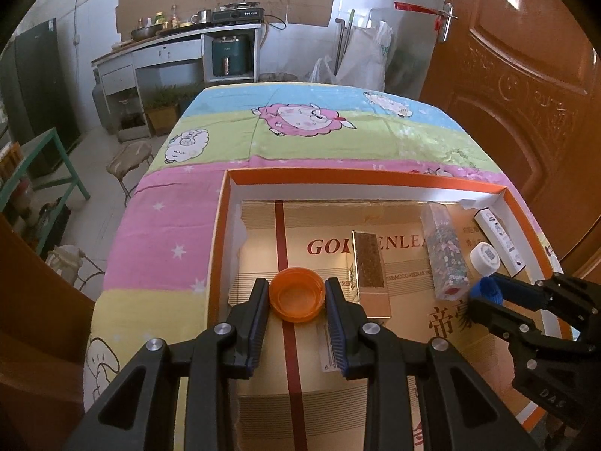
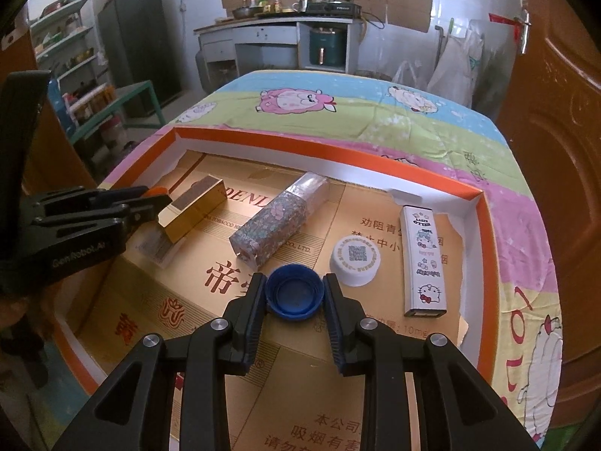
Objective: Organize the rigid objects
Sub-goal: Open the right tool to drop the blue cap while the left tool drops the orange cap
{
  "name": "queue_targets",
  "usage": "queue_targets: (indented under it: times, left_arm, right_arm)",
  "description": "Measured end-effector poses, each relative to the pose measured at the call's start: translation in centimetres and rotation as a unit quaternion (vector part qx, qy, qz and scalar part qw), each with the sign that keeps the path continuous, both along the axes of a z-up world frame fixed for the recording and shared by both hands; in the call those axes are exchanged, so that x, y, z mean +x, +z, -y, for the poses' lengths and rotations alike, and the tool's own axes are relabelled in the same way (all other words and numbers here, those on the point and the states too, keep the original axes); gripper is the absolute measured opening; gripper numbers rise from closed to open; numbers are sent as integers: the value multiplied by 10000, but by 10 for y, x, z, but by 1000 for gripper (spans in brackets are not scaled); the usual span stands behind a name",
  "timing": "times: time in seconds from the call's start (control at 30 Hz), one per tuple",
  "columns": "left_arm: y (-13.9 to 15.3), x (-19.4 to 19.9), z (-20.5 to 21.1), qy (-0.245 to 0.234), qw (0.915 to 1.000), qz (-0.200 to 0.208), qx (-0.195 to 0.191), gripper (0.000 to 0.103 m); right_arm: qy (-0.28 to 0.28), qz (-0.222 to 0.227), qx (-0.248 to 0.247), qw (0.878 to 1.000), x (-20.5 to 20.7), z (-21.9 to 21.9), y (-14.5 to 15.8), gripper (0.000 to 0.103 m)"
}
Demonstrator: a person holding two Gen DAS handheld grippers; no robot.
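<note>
Orange cap (image 1: 296,300) and blue cap (image 2: 295,292), clamped, open upward.

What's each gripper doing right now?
Left gripper: shut on the orange cap.
Right gripper: shut on the blue cap.

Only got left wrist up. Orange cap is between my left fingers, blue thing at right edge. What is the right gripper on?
Observer: The right gripper is shut on a blue bottle cap, open side up; the right wrist view shows it whole.
Operator: That white cap next to it, anything on top?
Observer: The white cap has a QR code printed on its top, clear in the right wrist view.
Operator: White box by the right wall?
Observer: The white box carries cartoon cat prints and lies flat beside the tray's right wall.
</note>
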State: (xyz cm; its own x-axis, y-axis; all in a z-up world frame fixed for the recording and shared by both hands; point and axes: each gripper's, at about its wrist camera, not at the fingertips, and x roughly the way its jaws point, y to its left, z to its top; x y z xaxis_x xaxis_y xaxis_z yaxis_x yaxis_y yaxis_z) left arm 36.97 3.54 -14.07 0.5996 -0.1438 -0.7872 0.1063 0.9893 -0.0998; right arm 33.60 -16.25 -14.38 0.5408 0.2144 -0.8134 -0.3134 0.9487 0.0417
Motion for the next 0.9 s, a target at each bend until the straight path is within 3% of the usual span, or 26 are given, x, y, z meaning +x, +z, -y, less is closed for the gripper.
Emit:
queue_targets:
  times: [0.13,0.9]
  left_arm:
    - [1,-2,1,18,10000,23,35,31]
    - [35,-34,0,68,9993,360,-26,31]
  right_arm:
    - [-3,-5,3,10000,0,0,0,37]
    - [-137,177,122,9997,-33,10,28,37]
